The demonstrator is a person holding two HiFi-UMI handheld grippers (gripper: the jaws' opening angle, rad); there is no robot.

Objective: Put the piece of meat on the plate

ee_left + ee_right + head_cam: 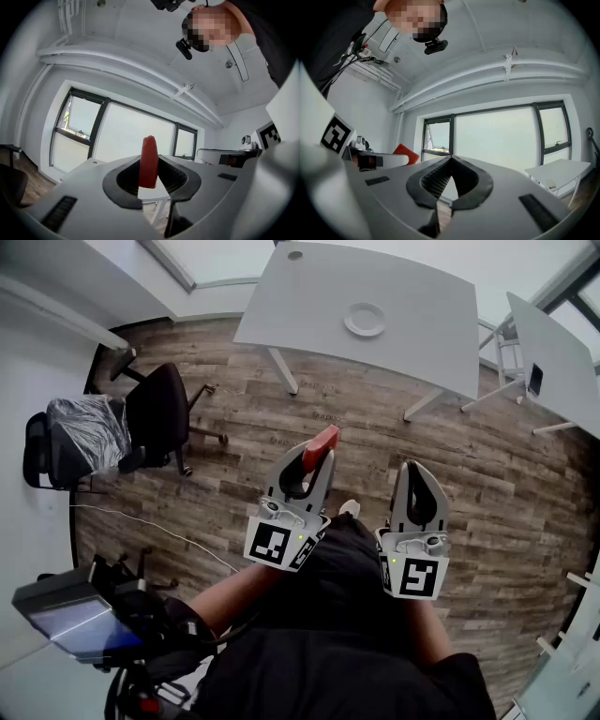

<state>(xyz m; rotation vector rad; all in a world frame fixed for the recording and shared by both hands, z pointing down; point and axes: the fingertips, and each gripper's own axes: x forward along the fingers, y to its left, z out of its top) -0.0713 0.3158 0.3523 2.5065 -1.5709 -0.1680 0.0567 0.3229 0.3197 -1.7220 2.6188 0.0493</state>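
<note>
i note my left gripper (315, 463) pinching the piece of meat (322, 441), which sticks out past the tips. right gripper (413, 470) pressed together, empty. plate (351, 322) lies on the table (422, 296), well ahead, slightly right of the meat.

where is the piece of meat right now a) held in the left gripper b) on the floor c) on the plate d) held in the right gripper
a: the left gripper is shut on the red piece of meat; the plate holds nothing and the right gripper is shut and empty.
</note>
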